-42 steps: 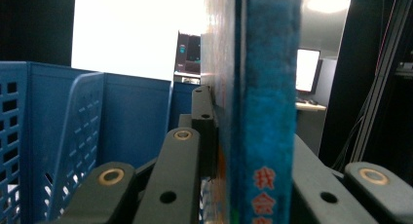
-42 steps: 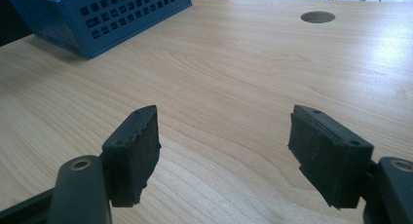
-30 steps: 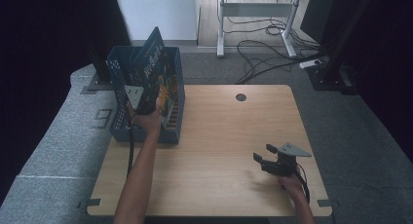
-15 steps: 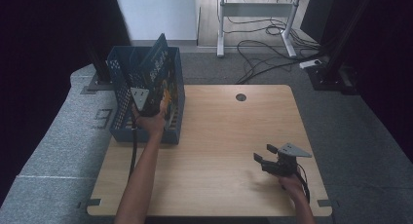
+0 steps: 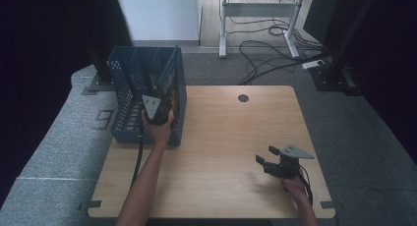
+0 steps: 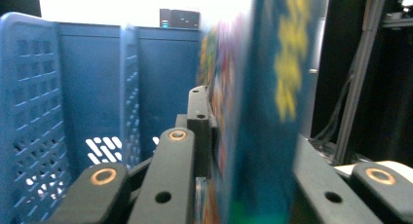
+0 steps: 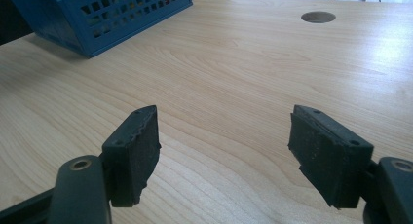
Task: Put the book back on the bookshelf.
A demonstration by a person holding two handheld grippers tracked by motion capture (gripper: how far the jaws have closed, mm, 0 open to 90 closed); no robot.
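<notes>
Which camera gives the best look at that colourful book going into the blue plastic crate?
The left gripper view: the colourful flat book stands upright and close between the left gripper jaws, though blurred. The high view shows its top edge in the blue plastic crate. The right gripper view catches colours through the crate's holes.

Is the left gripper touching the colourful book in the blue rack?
Touching. In the left gripper view, the left gripper has its jaws against both faces of the colourful book inside the blue rack.
</notes>
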